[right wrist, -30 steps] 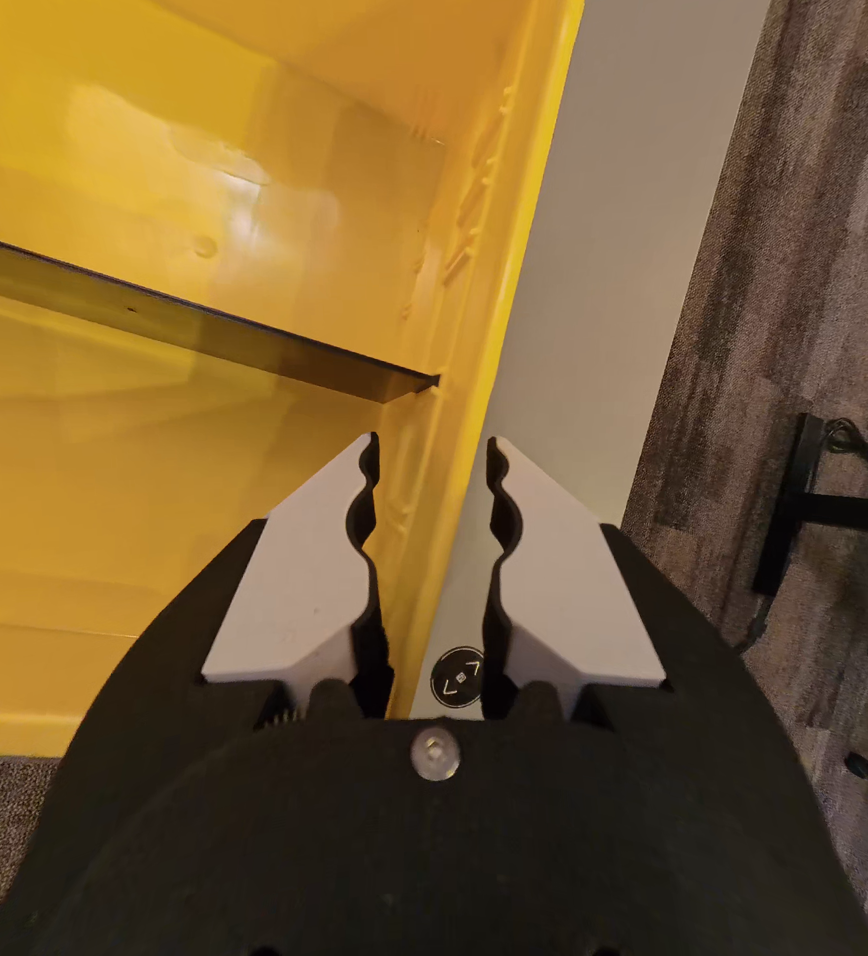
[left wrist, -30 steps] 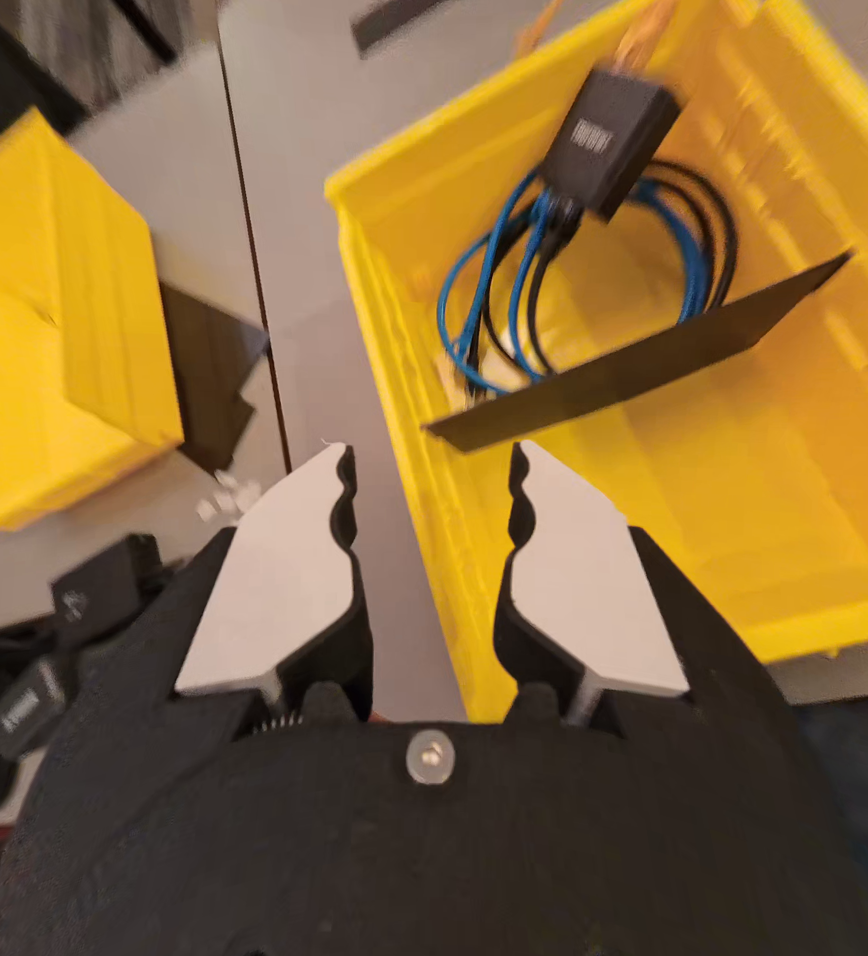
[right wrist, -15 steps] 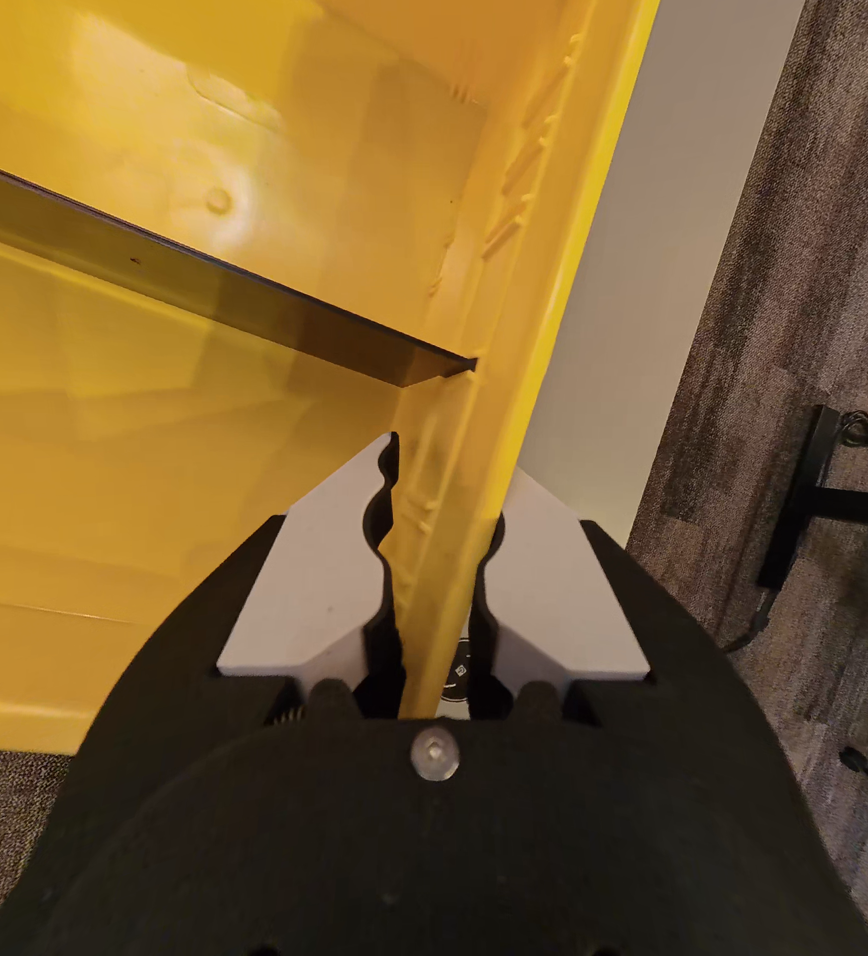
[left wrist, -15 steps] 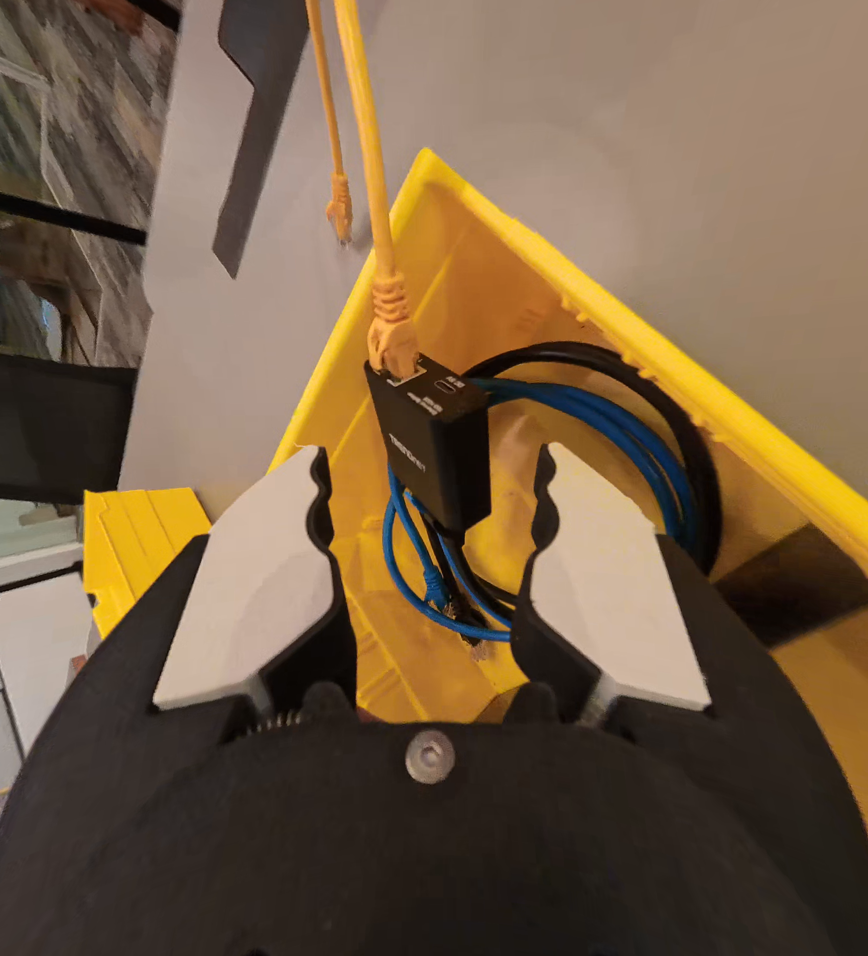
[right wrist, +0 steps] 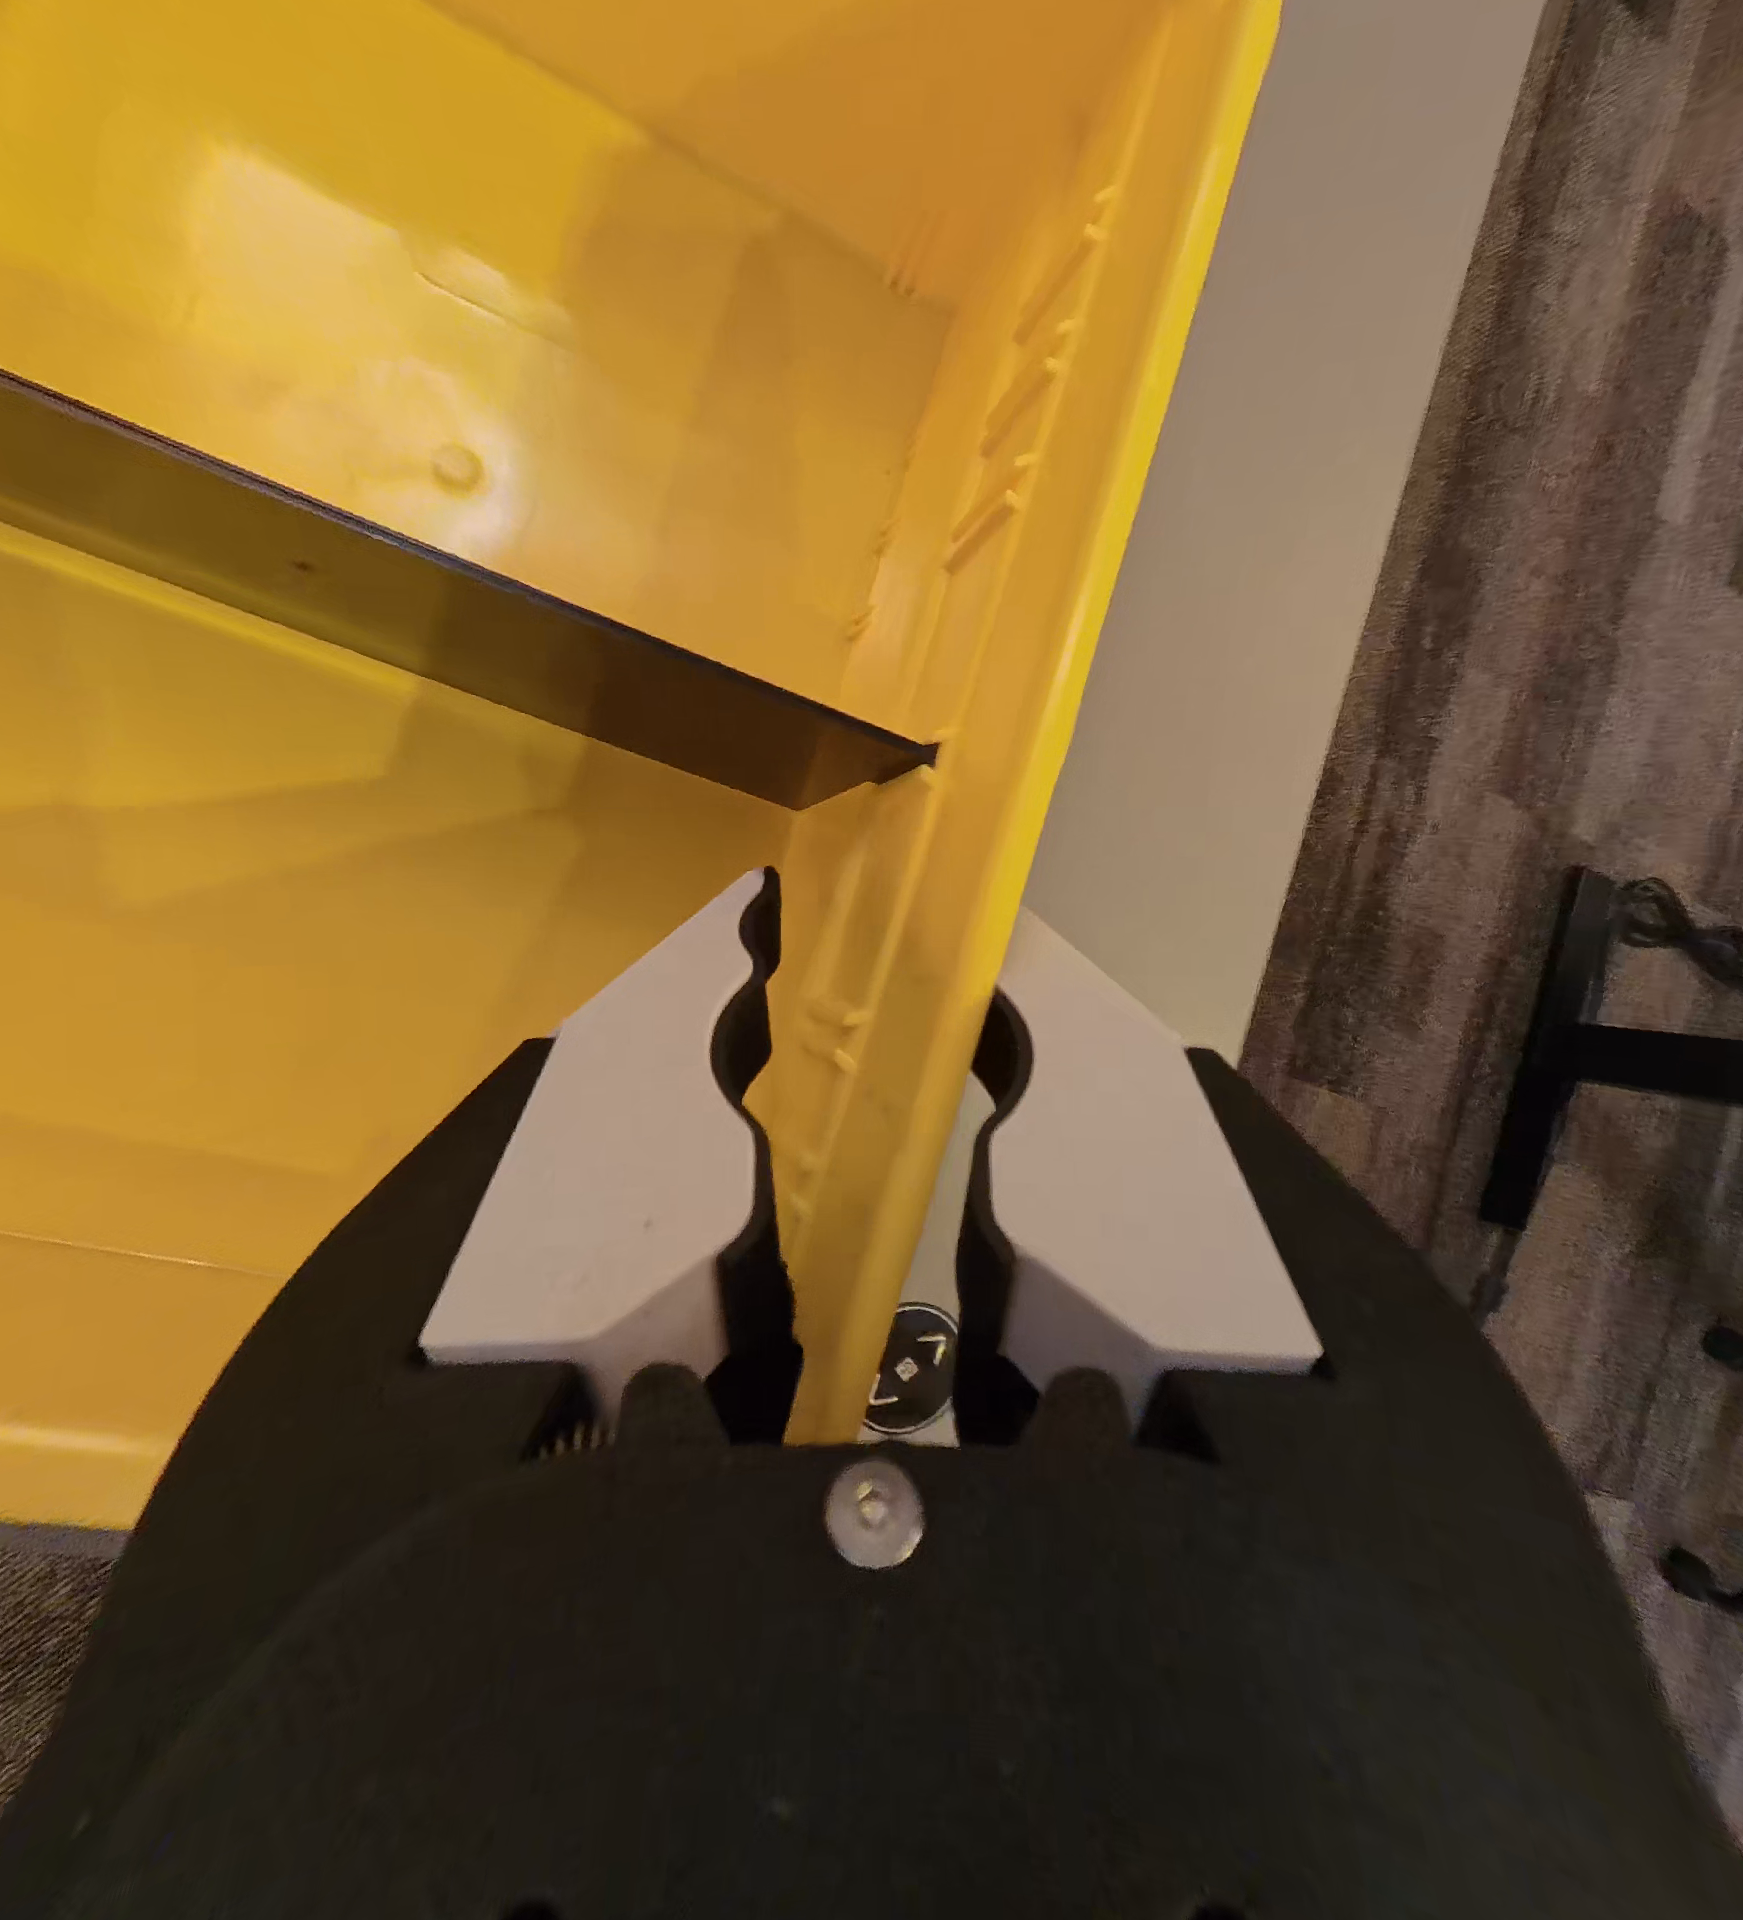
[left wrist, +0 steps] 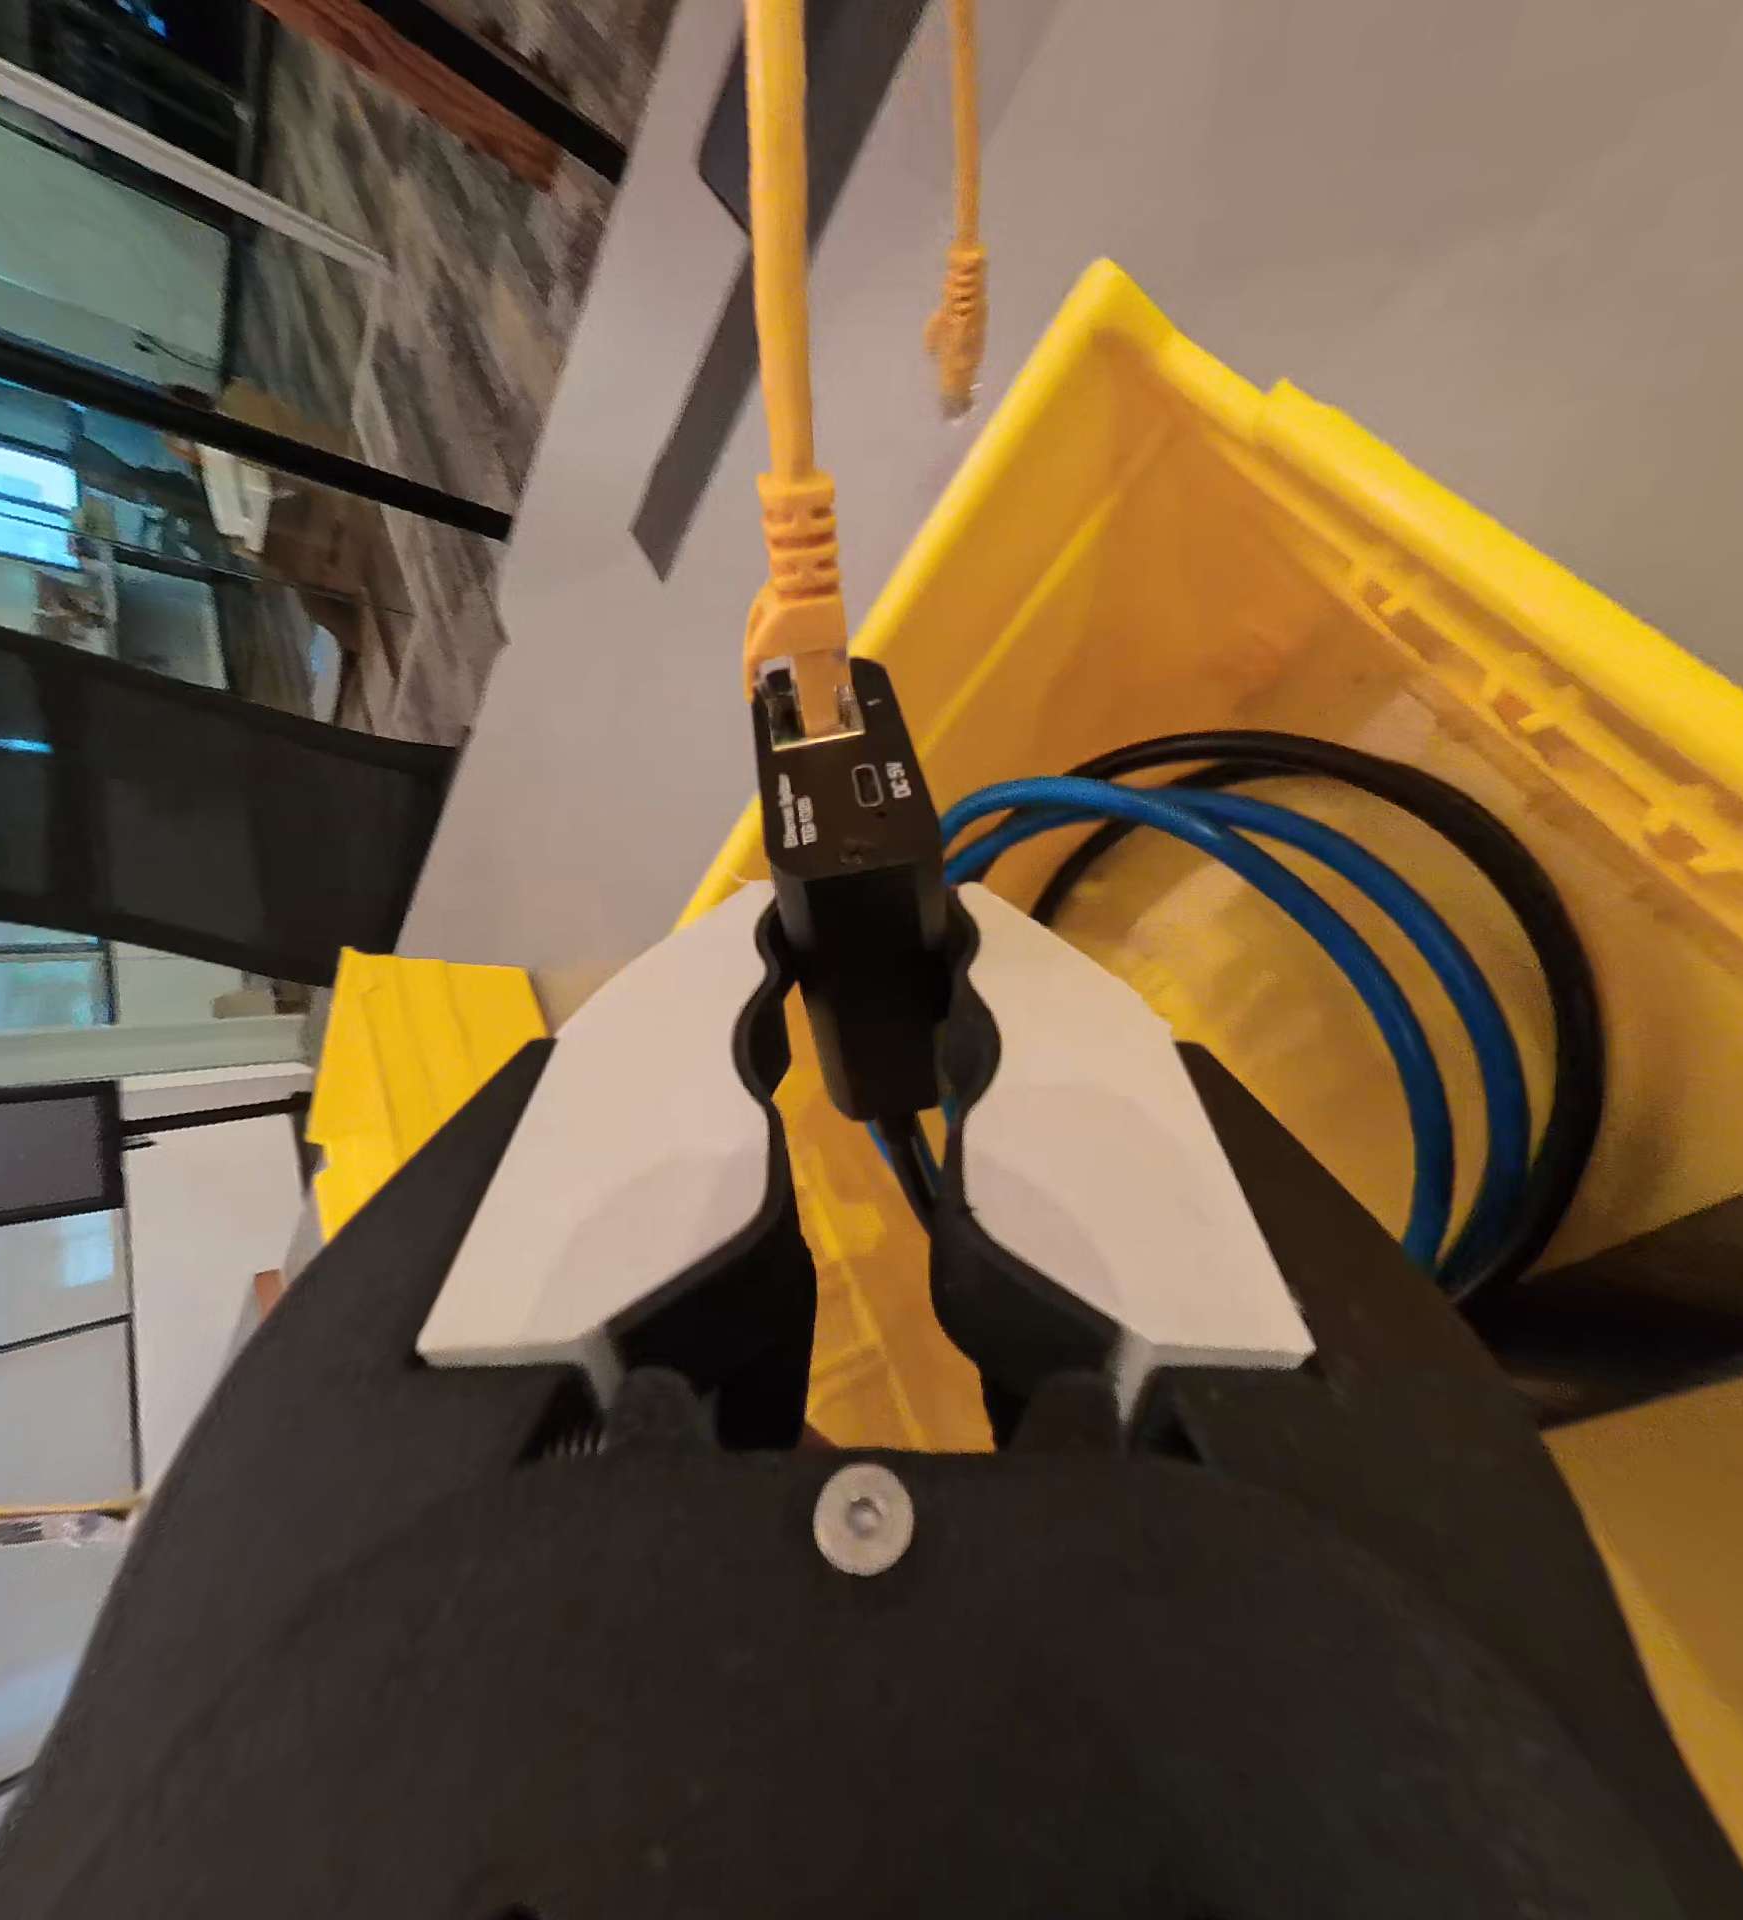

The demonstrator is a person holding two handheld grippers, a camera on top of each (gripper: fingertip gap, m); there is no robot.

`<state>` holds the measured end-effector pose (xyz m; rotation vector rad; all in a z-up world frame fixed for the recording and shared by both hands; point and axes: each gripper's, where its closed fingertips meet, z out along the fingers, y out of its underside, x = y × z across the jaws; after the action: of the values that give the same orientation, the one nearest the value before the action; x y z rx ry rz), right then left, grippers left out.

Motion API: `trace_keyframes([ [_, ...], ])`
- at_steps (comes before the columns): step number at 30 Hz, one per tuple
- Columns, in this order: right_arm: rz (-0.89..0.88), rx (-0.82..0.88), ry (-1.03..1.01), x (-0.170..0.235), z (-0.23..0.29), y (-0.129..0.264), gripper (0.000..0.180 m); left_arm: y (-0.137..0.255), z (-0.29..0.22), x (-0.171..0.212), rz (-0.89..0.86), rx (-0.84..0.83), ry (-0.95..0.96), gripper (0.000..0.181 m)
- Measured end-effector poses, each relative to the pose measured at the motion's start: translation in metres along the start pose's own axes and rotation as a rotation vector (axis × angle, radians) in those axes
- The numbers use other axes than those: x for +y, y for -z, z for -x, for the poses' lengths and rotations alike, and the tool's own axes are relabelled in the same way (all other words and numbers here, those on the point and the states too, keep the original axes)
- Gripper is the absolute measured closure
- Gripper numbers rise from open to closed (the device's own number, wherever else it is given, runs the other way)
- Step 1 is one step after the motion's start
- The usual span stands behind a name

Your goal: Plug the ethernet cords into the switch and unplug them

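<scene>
The left gripper (left wrist: 862,935) clamps the black switch (left wrist: 851,831) upright above the yellow bin (left wrist: 1366,644), its orange cord (left wrist: 794,520) plugged straight ahead, while the right gripper (right wrist: 882,935) pinches the bin's wall.

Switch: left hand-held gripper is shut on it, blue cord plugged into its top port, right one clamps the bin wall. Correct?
One error: the cord in the top port of the switch is a yellow cord, not blue, as the left wrist view shows. The rest holds: the left hand-held gripper grips it, and the right hand-held gripper clamps the bin wall.
</scene>
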<state>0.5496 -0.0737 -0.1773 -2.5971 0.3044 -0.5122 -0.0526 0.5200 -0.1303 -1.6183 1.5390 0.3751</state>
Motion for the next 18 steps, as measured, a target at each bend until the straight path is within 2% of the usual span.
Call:
trace_keyframes([
  [4,-0.068,0.114,0.024,-0.013,-0.014,0.017,0.142,0.027,0.026,-0.011,-0.069,-0.079,0.016,0.155],
  [9,-0.216,0.227,0.051,-0.043,-0.021,0.060,0.143,0.070,0.066,-0.031,-0.145,-0.215,0.010,0.156],
  [11,-0.295,0.224,0.071,-0.061,-0.012,0.081,0.149,0.092,0.083,-0.045,-0.173,-0.277,-0.005,0.156],
  [13,-0.424,0.148,0.087,-0.087,0.012,0.106,0.158,0.116,0.102,-0.063,-0.221,-0.322,0.015,0.156],
  [18,-0.592,0.091,0.203,-0.138,0.070,0.157,0.159,0.183,0.146,-0.120,-0.336,-0.444,-0.010,0.156],
])
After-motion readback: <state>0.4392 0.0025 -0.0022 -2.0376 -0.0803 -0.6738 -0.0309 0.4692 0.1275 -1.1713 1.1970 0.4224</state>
